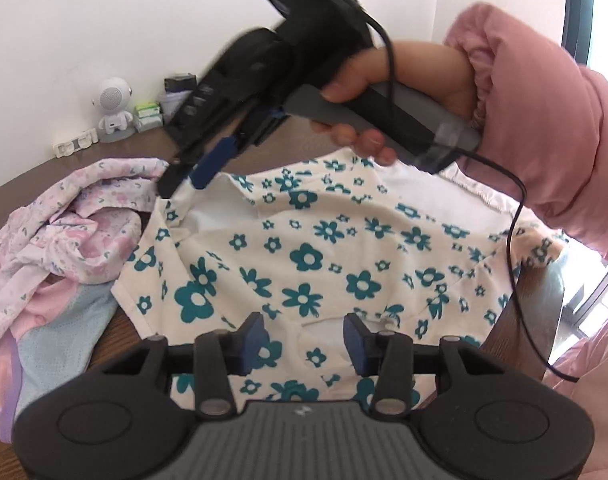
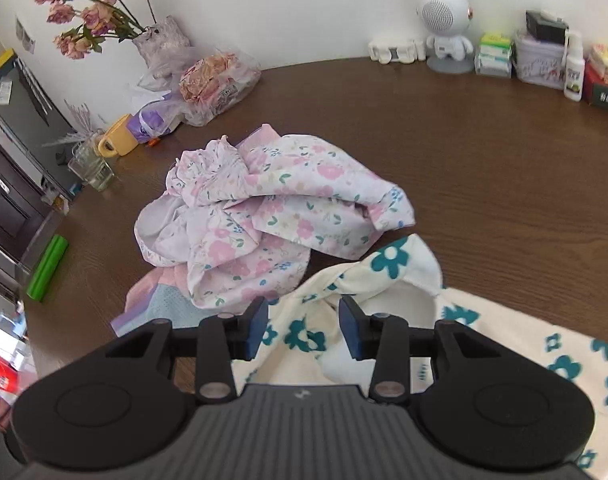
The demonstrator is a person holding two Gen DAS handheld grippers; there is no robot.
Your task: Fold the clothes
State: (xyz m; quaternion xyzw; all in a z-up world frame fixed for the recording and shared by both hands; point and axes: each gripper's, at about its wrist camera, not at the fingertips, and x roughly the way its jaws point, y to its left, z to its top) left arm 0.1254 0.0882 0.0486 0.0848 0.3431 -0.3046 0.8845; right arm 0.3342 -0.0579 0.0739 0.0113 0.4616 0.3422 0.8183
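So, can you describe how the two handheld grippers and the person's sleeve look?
Both grippers, left gripper and right gripper, have black bodies, ribbed grey tops and dark blue fingers. The right gripper has a grey handle and a thin black cable. The sleeve is pink, with a gathered cuff.

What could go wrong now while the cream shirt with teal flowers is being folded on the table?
1. The pink floral pile touches the cream shirt, so it may be dragged along.
2. The right gripper stands open over a twisted sleeve; it may fold in crooked.
3. The black cable hangs across the shirt and could snag the cloth.
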